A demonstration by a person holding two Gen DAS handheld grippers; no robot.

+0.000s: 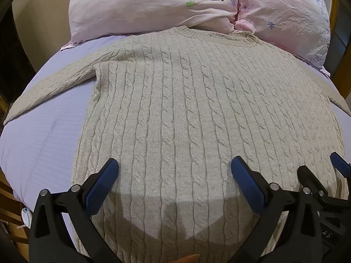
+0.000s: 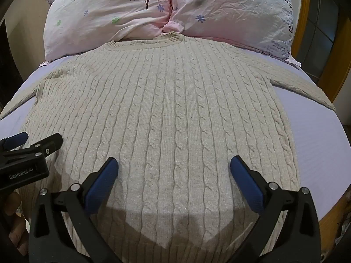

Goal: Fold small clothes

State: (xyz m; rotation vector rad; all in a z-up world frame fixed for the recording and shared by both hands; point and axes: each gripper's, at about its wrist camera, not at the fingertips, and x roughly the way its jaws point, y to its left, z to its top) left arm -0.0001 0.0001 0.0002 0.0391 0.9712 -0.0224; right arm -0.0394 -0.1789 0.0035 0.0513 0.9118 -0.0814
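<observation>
The sweater (image 1: 175, 109) lies flat on the bed (image 1: 43, 135), collar toward twelve o'clock, so the left gripper (image 1: 174, 171) and right gripper (image 2: 174, 168), fingers spread apart and empty, can start folding.

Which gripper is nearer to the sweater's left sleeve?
Left. The left gripper hovers over the beige cable-knit sweater on the left sleeve's side; the right gripper is further right.
</observation>
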